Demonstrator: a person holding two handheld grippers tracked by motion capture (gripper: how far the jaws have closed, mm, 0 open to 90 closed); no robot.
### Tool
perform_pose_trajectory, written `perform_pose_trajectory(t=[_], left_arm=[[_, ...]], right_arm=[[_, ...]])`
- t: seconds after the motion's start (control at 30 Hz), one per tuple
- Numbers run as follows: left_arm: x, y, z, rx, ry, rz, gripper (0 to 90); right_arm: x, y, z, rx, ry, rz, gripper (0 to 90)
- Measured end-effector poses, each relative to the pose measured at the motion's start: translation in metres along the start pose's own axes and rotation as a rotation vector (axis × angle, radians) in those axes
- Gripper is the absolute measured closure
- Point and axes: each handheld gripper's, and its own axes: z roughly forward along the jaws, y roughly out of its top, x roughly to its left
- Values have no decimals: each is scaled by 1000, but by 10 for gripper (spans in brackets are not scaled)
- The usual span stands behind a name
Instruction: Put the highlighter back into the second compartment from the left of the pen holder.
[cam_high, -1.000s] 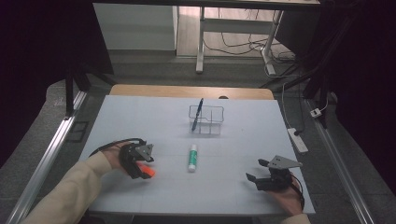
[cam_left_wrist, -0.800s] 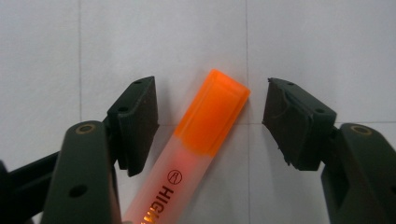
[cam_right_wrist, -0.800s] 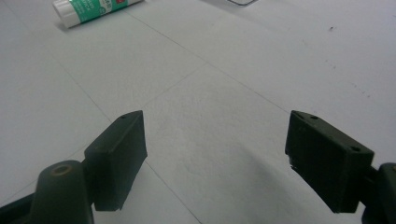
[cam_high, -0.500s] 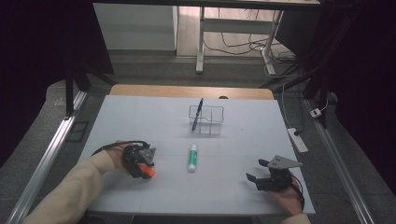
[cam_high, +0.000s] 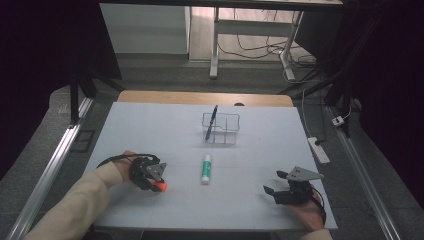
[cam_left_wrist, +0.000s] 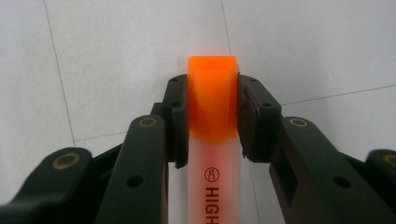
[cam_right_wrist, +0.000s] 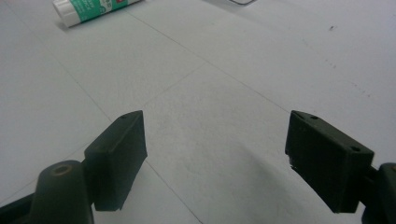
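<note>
Jaws of the left gripper (cam_high: 159, 184) are seen in the high view at the near left of the table (cam_high: 150, 125), closed on a highlighter (cam_high: 161, 187) whose orange end sticks out past them; they have just been closing. Jaws of the right gripper (cam_high: 274, 183) are held wide apart at the near right, with nothing between them. A glue stick (cam_high: 205, 167) lies between the two grippers, and a pen (cam_high: 213, 116) stands tilted in a clear holder (cam_high: 220, 128) farther back.

From the left gripper view, the highlighter (cam_left_wrist: 212, 135) is seen pressed on both sides by the pads (cam_left_wrist: 179, 119), at the join of its orange cap and pale translucent barrel, where black lettering is printed.

From the right gripper view, the jaws are seen spread wide over bare table (cam_right_wrist: 224, 93), and the glue stick (cam_right_wrist: 91, 9) lies well apart at the upper left.
</note>
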Motion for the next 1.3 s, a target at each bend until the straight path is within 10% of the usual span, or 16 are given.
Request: perform_pose_trajectory(t=[0.23, 0.7, 1.3], left_arm=[[-2, -1, -2, -5, 37, -12, 665], [-5, -18, -36, -256, 159, -160, 665], [0, -22, -59, -386, 295, -311, 664]], right_arm=[[0, 0, 0, 2, -6, 1, 199], [0, 0, 1, 6, -2, -1, 199], [0, 0, 1, 4, -4, 0, 199]])
